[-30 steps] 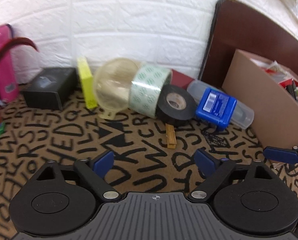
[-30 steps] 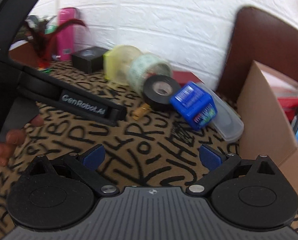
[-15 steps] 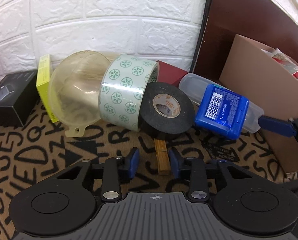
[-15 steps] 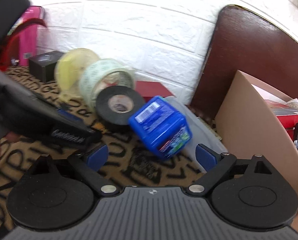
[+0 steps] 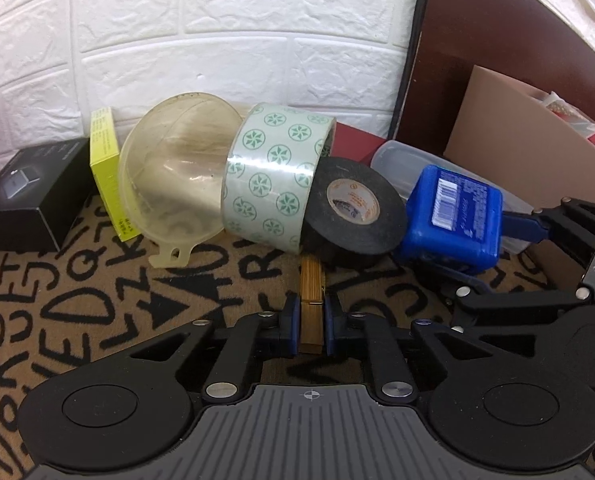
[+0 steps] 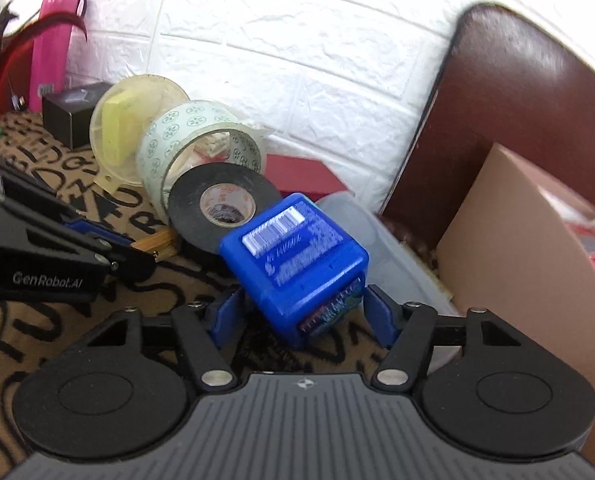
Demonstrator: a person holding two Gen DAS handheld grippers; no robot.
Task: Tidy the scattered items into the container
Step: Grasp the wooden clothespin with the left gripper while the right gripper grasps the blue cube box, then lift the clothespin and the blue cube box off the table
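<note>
My left gripper (image 5: 311, 326) is shut on a wooden clothespin (image 5: 311, 292) that lies on the lettered cloth in front of the black tape roll (image 5: 351, 212). The clothespin also shows in the right wrist view (image 6: 155, 242). My right gripper (image 6: 303, 314) is open, with its blue pads on either side of the blue box (image 6: 297, 258), a small gap showing at each side. The blue box (image 5: 455, 218) leans on a clear plastic case (image 5: 401, 162). The cardboard container (image 6: 517, 272) stands at the right.
A patterned green tape roll (image 5: 275, 176), a clear dome lid (image 5: 173, 176), a yellow box (image 5: 107, 172) and a black box (image 5: 29, 200) line the white brick wall. A red box (image 6: 297, 174) lies behind the tapes. A pink bottle (image 6: 53, 40) stands far left.
My left gripper moved forward and closed on the clothespin. My right gripper moved in toward the blue box, and its fingers narrowed around it.
</note>
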